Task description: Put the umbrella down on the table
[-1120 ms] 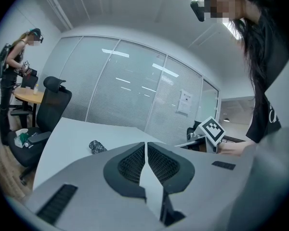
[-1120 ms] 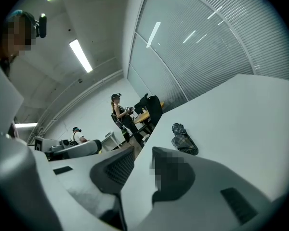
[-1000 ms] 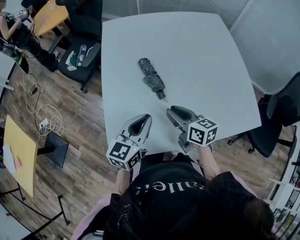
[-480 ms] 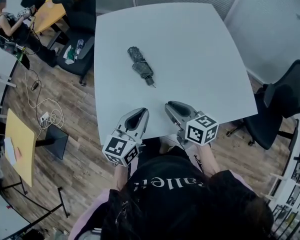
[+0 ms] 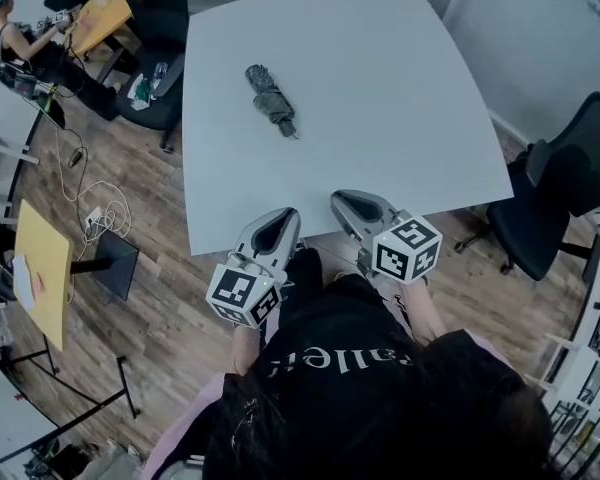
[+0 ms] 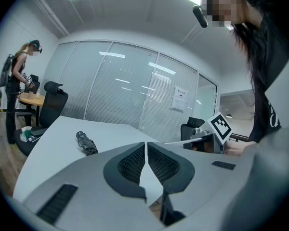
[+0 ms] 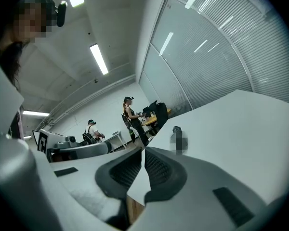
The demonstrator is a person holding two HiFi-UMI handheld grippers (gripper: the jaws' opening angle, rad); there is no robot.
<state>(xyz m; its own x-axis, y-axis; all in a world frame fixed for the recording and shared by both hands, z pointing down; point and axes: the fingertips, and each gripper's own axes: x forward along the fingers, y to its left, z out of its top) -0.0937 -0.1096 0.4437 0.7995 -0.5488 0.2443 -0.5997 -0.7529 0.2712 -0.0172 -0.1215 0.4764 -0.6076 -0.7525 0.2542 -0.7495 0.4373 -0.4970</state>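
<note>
Folded umbrella (image 5: pixel 271 99) lies far-left on tabletop (image 5: pixel 400 98). L gripper (image 5: pixel 278 226) & R gripper (image 5: pixel 352 206) at near edge, jaws together, empty; R's just closed.

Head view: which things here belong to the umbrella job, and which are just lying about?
Job: folded umbrella, lying on the white table; left tool, shut, empty; right tool, just closed, empty.
Lying about: black chair at right; cluttered chair at upper left; floor cables; yellow desk.
</note>
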